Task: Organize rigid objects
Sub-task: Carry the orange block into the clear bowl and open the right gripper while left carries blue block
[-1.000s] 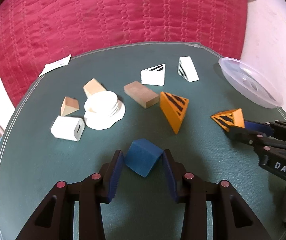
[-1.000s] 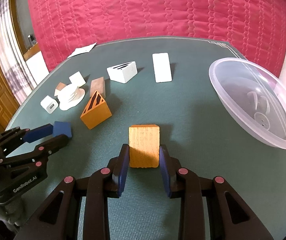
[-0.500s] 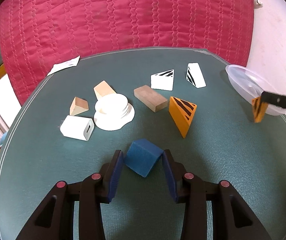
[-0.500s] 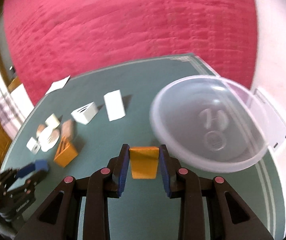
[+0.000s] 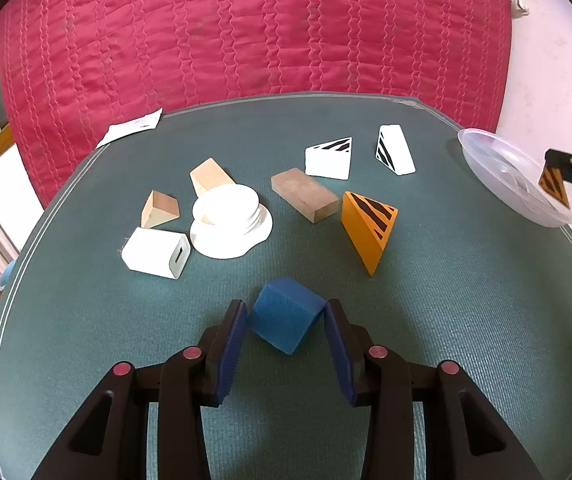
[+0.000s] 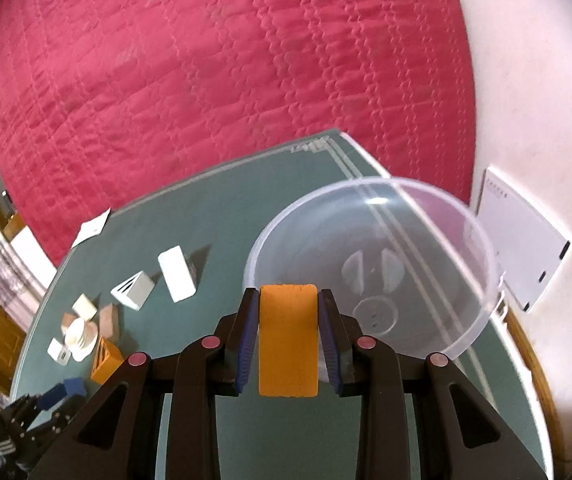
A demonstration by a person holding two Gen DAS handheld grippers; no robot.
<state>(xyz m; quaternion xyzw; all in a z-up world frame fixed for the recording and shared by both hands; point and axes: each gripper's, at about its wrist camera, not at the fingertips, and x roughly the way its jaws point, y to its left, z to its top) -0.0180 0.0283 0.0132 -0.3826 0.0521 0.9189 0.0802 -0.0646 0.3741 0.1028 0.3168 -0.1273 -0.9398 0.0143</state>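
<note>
Orange wedge, plain-faced toward the right wrist camera and black-striped on the side seen from the left wrist camera, sits clenched between the blue pads of the right gripper; both pads press its flanks and it hangs clear of the green table. Just ahead of that gripper's fingertips, and slightly to their right, lies the clear plastic bowl, with the wedge poised at its near rim. Far off to the gripper's left the remaining blocks are scattered.

Nearer the person, the left gripper grasps a blue block, tilted on a corner, its pads touching opposite sides. Ahead of these fingertips and to their right stands a second orange striped wedge. Beyond it lies a brown wooden block, and farther still two white striped wedges stand near each other. Ahead and to the left sits a stack of white discs, touching a white charger block at its near left. Two pale wooden wedges stand just behind the discs. A paper slip lies at the far left table edge, before the red quilted cloth.
</note>
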